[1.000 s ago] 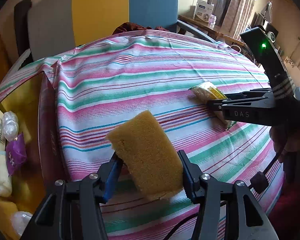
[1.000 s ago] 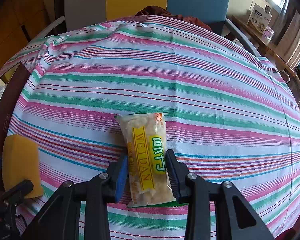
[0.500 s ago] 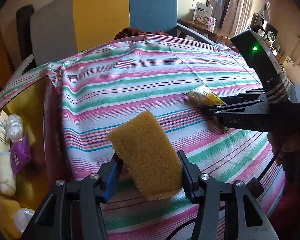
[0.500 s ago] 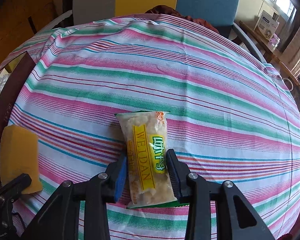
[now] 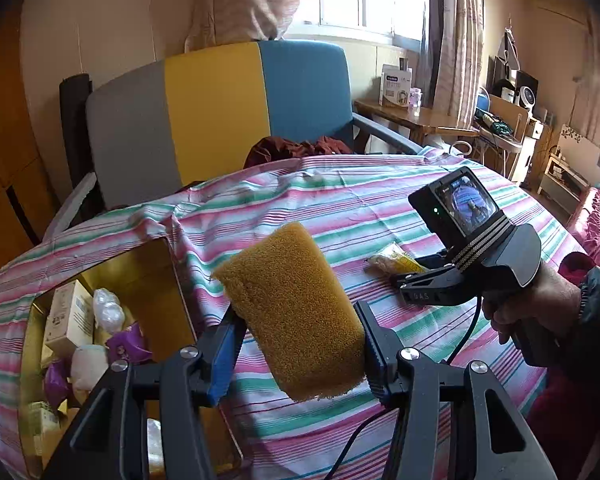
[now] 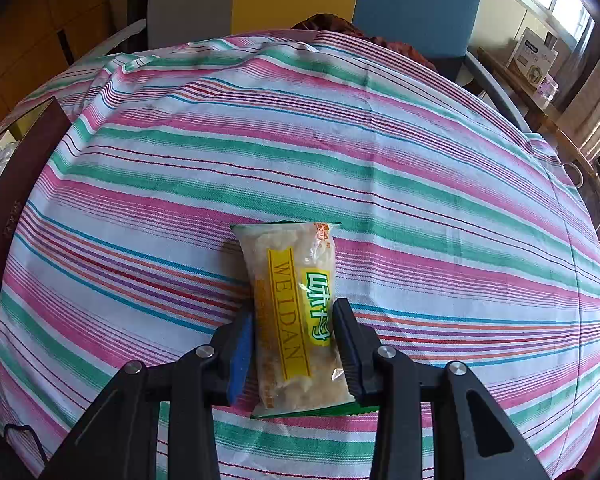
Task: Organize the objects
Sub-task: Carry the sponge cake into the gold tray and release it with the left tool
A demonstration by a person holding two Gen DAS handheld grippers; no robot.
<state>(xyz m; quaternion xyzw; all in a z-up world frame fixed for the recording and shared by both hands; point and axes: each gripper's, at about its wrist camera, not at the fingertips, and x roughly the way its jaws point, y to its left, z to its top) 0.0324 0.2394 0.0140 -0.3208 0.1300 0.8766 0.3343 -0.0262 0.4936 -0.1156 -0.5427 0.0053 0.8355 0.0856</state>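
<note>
Your left gripper (image 5: pixel 298 344) is clamped on a yellow sponge (image 5: pixel 296 312), its pads pressing the sponge's two sides and holding it tilted in the air above the striped tablecloth (image 5: pixel 340 208). Down to its left, at the table's left edge, sits an open gold-lined box (image 5: pixel 156 276) with small items inside: a pale carton (image 5: pixel 70 316), a clear bubble-like packet (image 5: pixel 106 314), purple wrappers (image 5: pixel 128 342) and a whitish soft lump (image 5: pixel 88 362). Beyond the table stands a chair with grey, yellow and blue panels (image 5: pixel 216 108).

Moving right in the same view, your right hand (image 5: pixel 540 308) grips the handle of the right gripper (image 6: pixel 294 346), whose fingers reach down to a snack packet (image 5: pixel 394 262) lying on the cloth.

From the right wrist view, that gripper is closed on the snack packet (image 6: pixel 296 312), a clear wrapper with a yellow band reading WEIDAN; both pads press its long sides near the lower end while it lies flat on the tablecloth (image 6: pixel 340 152). The packet lies near the table's front middle, well apart from the box's dark wall (image 6: pixel 24 168) at the far left.
</note>
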